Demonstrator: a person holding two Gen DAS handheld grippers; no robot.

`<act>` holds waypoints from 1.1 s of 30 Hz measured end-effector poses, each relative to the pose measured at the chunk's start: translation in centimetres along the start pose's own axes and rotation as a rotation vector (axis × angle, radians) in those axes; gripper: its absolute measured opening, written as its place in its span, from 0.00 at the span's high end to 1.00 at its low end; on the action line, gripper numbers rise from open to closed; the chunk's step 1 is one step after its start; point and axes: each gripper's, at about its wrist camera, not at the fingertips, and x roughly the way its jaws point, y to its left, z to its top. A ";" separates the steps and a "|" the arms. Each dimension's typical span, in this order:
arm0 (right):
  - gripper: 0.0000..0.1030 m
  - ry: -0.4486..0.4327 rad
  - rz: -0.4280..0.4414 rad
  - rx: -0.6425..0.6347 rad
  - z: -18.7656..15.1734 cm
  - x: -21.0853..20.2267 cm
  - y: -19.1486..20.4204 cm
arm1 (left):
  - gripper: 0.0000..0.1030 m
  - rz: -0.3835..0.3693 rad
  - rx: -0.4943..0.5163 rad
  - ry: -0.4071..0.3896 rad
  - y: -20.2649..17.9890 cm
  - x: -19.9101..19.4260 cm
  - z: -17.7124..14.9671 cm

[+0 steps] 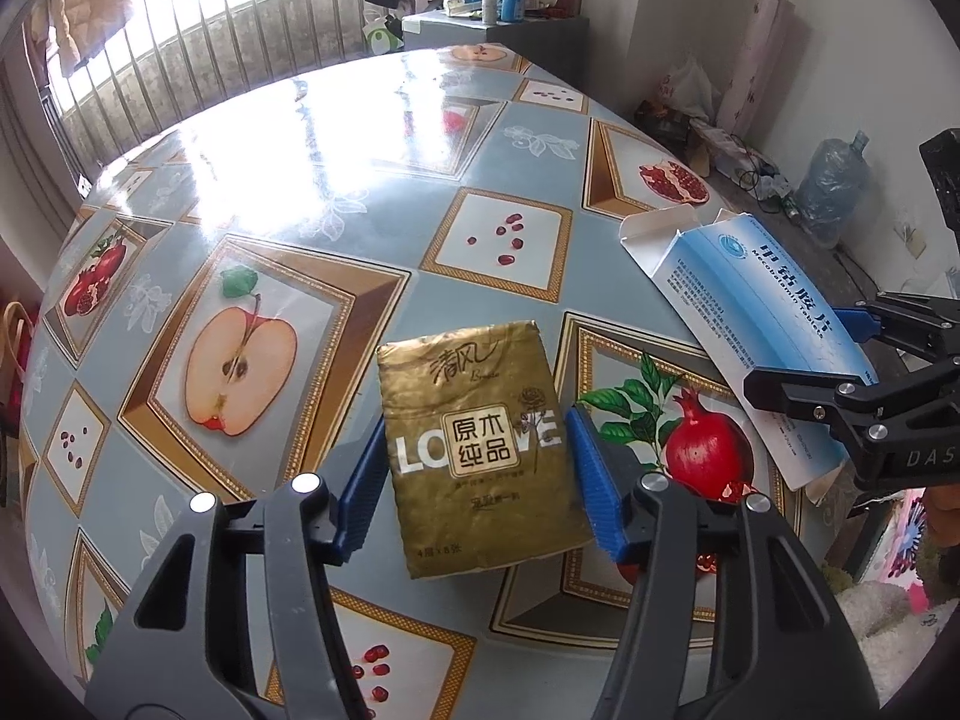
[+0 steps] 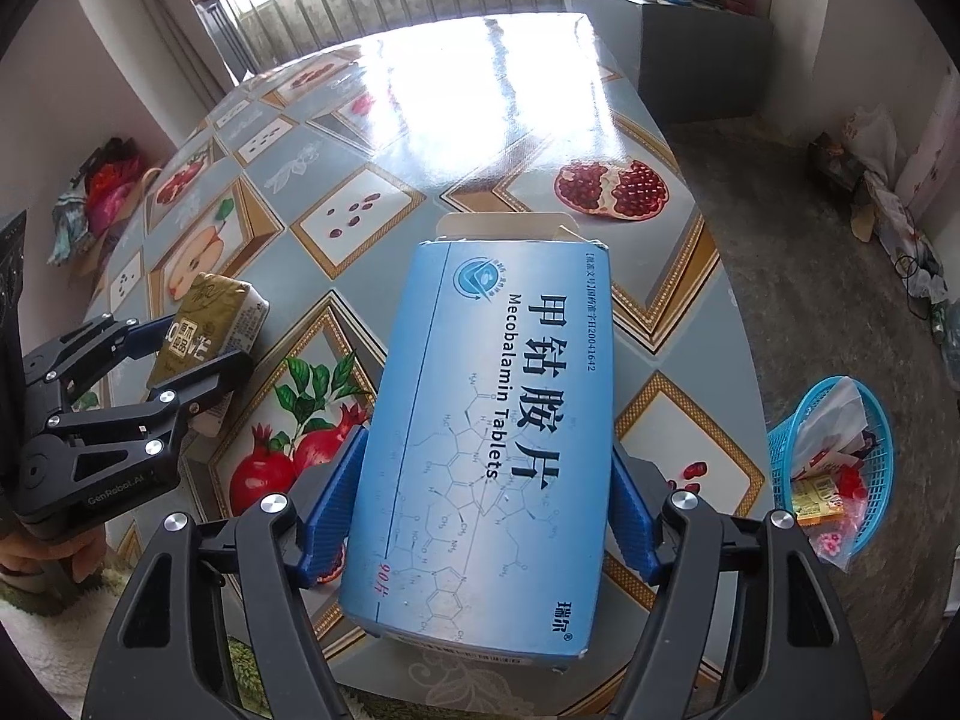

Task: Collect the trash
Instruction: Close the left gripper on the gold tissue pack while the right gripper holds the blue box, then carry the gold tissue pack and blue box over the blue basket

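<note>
The gold tissue pack (image 1: 480, 450) was clamped by the left tongs (image 1: 477, 474), the blue tablet box (image 2: 486, 450) by the right tongs (image 2: 483, 516); wrappers were seen in a blue basket (image 2: 831, 468) right of them.

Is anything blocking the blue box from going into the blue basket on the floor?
Nothing visible does. The medicine box sits between the right gripper's fingers at the table edge; the basket is beside the table, bare floor between.

A table (image 1: 288, 138) wears a glossy fruit-print cloth. On it lie 2 things: a gold tissue pack (image 1: 480, 450) and a blue medicine box (image 2: 492, 438).
</note>
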 end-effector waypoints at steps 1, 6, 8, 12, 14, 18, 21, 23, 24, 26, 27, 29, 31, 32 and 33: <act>0.32 -0.004 -0.001 0.005 0.0 -0.2 0.1 | 0.47 -0.003 -0.003 -0.007 0.2 -0.1 0.0; 0.32 -0.021 -0.009 0.030 -0.1 -0.7 0.4 | 0.47 -0.021 -0.015 -0.027 1.1 -0.8 -0.2; 0.32 -0.024 -0.007 0.049 -0.3 -0.8 0.4 | 0.47 -0.023 -0.020 -0.034 1.4 -1.0 -0.2; 0.32 -0.041 0.004 0.077 -0.7 -1.1 0.4 | 0.47 -0.020 -0.031 -0.043 2.1 -1.8 -0.5; 0.32 -0.051 0.011 0.094 -0.8 -1.3 0.2 | 0.47 -0.011 -0.033 -0.045 2.3 -2.2 -0.5; 0.32 -0.071 0.025 0.126 -0.9 -1.6 -0.4 | 0.47 0.000 -0.035 -0.052 2.4 -3.0 -0.6; 0.32 -0.087 0.037 0.141 -0.9 -2.0 -0.8 | 0.47 0.006 -0.034 -0.055 2.3 -3.3 -0.3; 0.32 -0.100 0.045 0.150 -1.1 -2.3 -1.1 | 0.47 0.010 -0.032 -0.058 2.1 -3.7 -0.1; 0.32 -0.104 0.049 0.153 -1.1 -2.4 -1.2 | 0.47 0.010 -0.030 -0.059 2.0 -3.7 0.0; 0.32 -0.113 0.055 0.161 -1.3 -2.5 -1.5 | 0.47 0.009 -0.028 -0.060 1.7 -3.9 0.2; 0.32 -0.118 0.059 0.166 -1.3 -2.6 -1.8 | 0.47 0.005 -0.028 -0.059 1.5 -3.8 0.4; 0.32 -0.130 0.073 0.181 -1.4 -2.7 -2.3 | 0.47 -0.003 -0.027 -0.056 1.2 -3.8 0.8; 0.32 -0.141 0.091 0.197 -1.5 -3.0 -3.0 | 0.47 -0.001 -0.026 -0.054 0.9 -3.7 1.3; 0.32 -0.149 0.100 0.206 -1.5 -3.2 -3.4 | 0.47 -0.002 -0.022 -0.056 0.7 -3.7 1.7; 0.32 -0.156 0.105 0.213 -1.6 -3.5 -3.7 | 0.47 -0.007 -0.015 -0.059 0.4 -3.8 2.1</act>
